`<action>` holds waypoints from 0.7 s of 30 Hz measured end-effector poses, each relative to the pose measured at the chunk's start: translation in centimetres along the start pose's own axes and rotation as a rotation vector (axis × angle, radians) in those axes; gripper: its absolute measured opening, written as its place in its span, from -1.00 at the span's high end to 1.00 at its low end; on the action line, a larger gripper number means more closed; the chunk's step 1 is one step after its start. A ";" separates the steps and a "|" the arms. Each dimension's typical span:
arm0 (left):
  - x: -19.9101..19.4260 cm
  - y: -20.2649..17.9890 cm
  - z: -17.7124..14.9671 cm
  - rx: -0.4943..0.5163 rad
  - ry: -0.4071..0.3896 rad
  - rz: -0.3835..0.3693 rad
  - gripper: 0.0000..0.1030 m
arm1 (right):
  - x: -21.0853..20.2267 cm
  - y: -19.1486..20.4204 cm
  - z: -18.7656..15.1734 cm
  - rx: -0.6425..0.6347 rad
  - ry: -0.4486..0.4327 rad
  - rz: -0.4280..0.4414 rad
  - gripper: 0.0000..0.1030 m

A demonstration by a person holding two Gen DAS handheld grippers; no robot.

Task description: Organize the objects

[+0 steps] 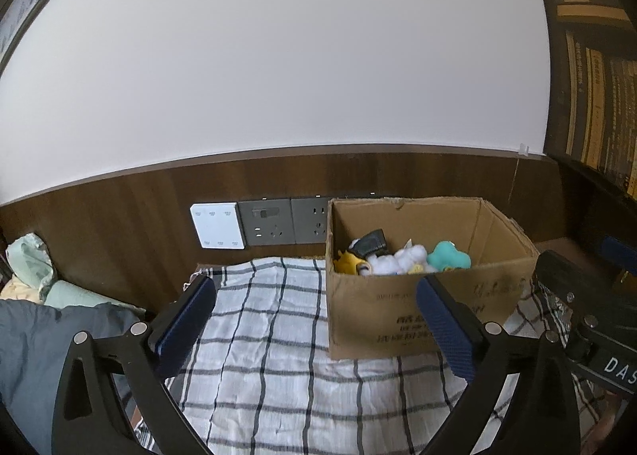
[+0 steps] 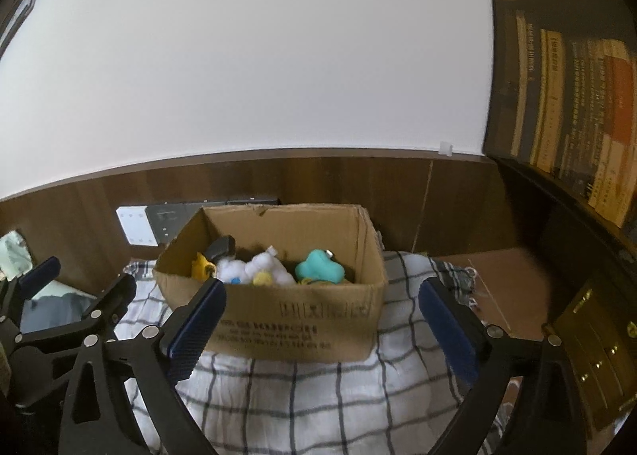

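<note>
Both the left hand-held gripper (image 1: 318,319) and right hand-held gripper (image 2: 322,323) gape wide, empty. The cardboard box (image 2: 294,319) on the checked cloth (image 1: 258,335) holds soft toys (image 2: 254,271): probably light, squashy, best pinched mid-body

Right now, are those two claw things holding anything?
No. The left gripper and right gripper are both open and empty; the toys lie in the cardboard box.
</note>
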State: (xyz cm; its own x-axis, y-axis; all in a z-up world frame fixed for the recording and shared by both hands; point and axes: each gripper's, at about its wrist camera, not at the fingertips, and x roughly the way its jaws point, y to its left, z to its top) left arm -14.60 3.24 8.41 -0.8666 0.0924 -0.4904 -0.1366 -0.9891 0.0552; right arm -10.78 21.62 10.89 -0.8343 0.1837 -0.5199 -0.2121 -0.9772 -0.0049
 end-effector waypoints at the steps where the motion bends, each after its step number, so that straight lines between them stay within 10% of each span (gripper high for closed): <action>1: -0.3 -0.1 -0.3 0.001 -0.001 0.002 -0.99 | -0.3 -0.1 -0.3 0.001 0.001 -0.002 -0.92; 21: -5.4 -0.4 -6.8 -0.001 0.035 0.009 -0.99 | -4.7 -3.0 -7.6 0.052 0.041 -0.018 -0.93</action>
State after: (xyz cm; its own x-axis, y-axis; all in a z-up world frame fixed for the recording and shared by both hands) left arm -6.62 2.40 5.12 -0.8505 0.0796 -0.5200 -0.1286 -0.9900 0.0588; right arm -2.35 22.89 6.88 -0.8086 0.1961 -0.5548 -0.2542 -0.9667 0.0289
